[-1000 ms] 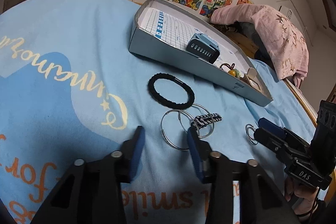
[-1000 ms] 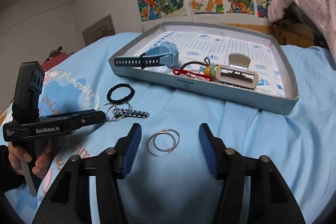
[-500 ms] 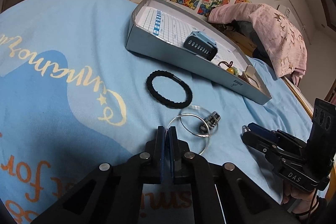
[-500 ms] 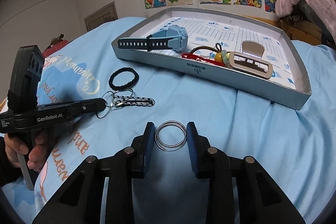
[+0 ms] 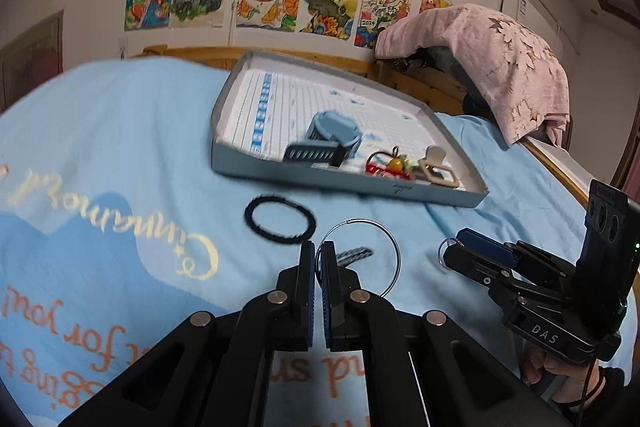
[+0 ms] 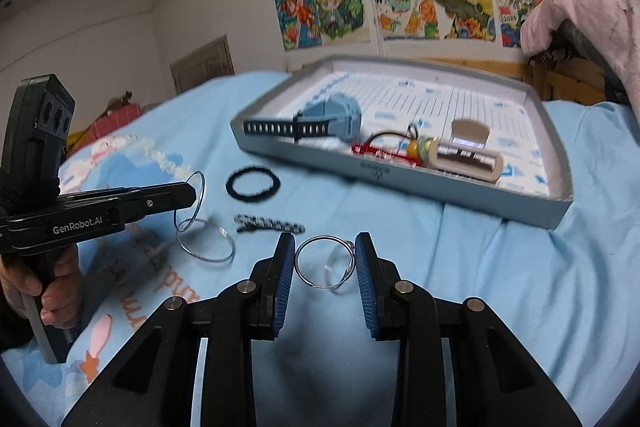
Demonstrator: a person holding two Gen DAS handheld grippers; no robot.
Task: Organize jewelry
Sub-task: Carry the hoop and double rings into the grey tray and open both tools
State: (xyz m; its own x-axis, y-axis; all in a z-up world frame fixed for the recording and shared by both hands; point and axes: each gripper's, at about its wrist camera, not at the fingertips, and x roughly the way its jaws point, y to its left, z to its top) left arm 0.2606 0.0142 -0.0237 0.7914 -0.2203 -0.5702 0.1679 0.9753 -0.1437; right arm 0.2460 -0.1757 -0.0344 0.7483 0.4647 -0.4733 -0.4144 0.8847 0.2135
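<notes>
My left gripper (image 5: 318,247) is shut on a large silver hoop (image 5: 394,251) and holds it upright above the blue bedspread; in the right wrist view that gripper (image 6: 193,193) shows with the hoop (image 6: 197,199) hanging from its tip. A second large hoop (image 6: 208,245) lies below it. My right gripper (image 6: 325,259) is shut on a pair of small silver rings (image 6: 316,265), a pad against each side. A black hair tie (image 6: 252,183) and a checkered clip (image 6: 268,223) lie on the bedspread. The grey tray (image 6: 460,195) holds a blue watch (image 6: 320,123), a red cord with a bead (image 6: 384,151) and a beige claw clip (image 6: 464,155).
The bedspread (image 5: 100,147) covers the whole work surface. A wooden bed frame (image 5: 400,75) and a pink cloth (image 5: 500,59) over a dark heap stand behind the tray. A person's hand (image 6: 52,291) grips the left tool's handle. Drawings hang on the wall.
My left gripper shut on the large hoop and rose with it, tipping it upright. My right gripper closed onto the small rings and has stayed in place.
</notes>
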